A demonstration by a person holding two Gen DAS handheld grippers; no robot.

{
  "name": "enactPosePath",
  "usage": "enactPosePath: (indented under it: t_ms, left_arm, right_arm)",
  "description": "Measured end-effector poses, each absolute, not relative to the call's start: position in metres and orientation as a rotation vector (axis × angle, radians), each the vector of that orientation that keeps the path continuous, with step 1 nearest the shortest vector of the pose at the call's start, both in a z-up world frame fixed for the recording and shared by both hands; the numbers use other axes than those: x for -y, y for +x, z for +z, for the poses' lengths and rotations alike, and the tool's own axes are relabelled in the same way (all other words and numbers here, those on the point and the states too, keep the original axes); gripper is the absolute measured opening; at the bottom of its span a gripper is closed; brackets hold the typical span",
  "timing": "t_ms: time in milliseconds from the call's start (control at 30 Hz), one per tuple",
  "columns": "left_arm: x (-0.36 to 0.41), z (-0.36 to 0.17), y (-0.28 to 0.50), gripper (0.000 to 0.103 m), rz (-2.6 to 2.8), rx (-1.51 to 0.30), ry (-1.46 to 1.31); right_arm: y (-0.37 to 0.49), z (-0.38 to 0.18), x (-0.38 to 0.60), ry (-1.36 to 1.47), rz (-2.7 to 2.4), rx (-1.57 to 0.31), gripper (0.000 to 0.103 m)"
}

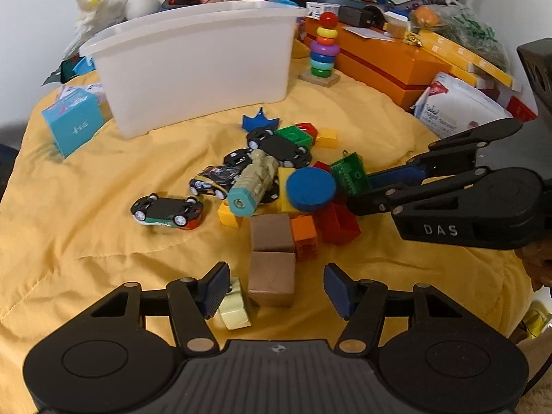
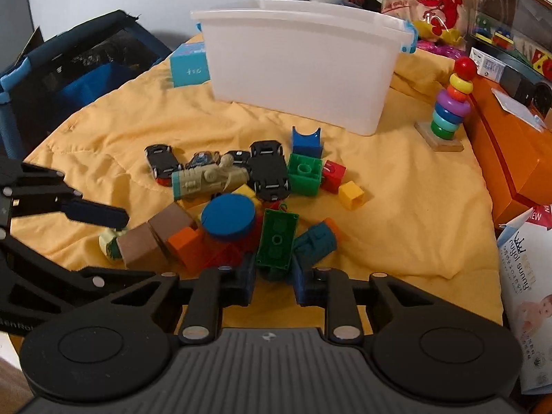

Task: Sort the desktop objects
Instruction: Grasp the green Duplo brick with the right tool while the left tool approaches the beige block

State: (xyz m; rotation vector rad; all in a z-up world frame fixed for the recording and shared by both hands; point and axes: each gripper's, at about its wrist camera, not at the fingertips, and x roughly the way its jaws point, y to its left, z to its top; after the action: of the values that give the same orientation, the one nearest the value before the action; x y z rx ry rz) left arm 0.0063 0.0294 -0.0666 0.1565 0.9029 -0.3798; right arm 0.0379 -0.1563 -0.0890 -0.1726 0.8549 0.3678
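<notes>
A crumpled yellow quilted cloth [image 1: 103,207] covers the work surface. At its far side stands a translucent white plastic tub [image 1: 193,69], rectangular with a rolled rim and smooth walls. To its right lies a glossy orange rectangular box [image 1: 390,58], and before that box a wooden ring-stacking tower [image 1: 322,51] with coloured rings and a red ball on top. A teal cardboard cube [image 1: 74,120] rests left of the tub.

The toy pile occupies the cloth's centre: black-bottomed toy cars lying upturned [image 1: 165,210], a beige plastic train with a teal end cap [image 1: 255,183], a flat round blue wooden disc [image 1: 310,188], a studded green plastic brick [image 2: 277,241], and two plain brown wooden cubes [image 1: 272,255] touching each other.

The left gripper [image 1: 276,286] stands released, its ribbed blue pads wide apart either side of the nearer brown cube, without contact. The right gripper [image 2: 274,281] is narrowed around the lower end of the green brick; whether its pads press it cannot be told.
</notes>
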Motion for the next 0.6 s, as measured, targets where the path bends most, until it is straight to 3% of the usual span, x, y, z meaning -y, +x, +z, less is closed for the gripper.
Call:
enactPosePath:
  t_ms: [267, 533, 600]
  left_arm:
    - [-0.029, -0.063, 0.003, 0.065, -0.379, -0.907, 0.145]
    - [-0.028, -0.057, 0.000, 0.065, -0.384, -0.887, 0.128]
    - [-0.026, -0.055, -0.002, 0.065, -0.385, -0.879, 0.135]
  right_arm:
    - [0.013, -0.079, 0.165, -0.206, 0.499, -0.915, 0.024]
    - [0.023, -0.091, 0.187, -0.027, 0.508, -1.060, 0.024]
    - [0.021, -0.091, 0.193, -0.040, 0.453, -1.039, 0.040]
